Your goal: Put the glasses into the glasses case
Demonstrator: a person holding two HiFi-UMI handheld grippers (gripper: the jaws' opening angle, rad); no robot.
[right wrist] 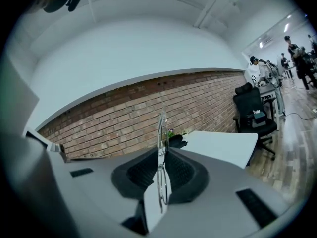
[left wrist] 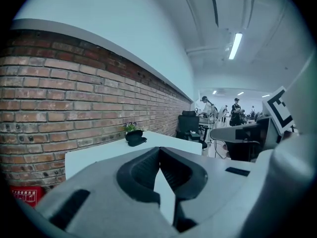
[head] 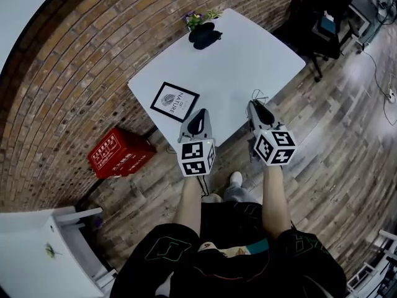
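The black glasses case point(head: 205, 36) lies at the far end of the white table point(head: 248, 54), beside a small potted plant point(head: 195, 18). It also shows far ahead in the left gripper view as the case point(left wrist: 135, 138) and in the right gripper view as the case point(right wrist: 177, 143). My right gripper point(head: 255, 105) is shut on thin wire-framed glasses point(right wrist: 161, 148), which stand edge-on between the jaws with an arm poking up. My left gripper point(head: 200, 114) hangs over the table's near edge, shut and empty point(left wrist: 159, 153). Both grippers are well short of the case.
A black-framed card point(head: 174, 101) lies on the table's near left part. A red box point(head: 119, 153) sits on the wooden floor by the brick wall. A black office chair point(head: 322, 17) stands beyond the table's right corner. A white cabinet point(head: 37, 253) is at my lower left.
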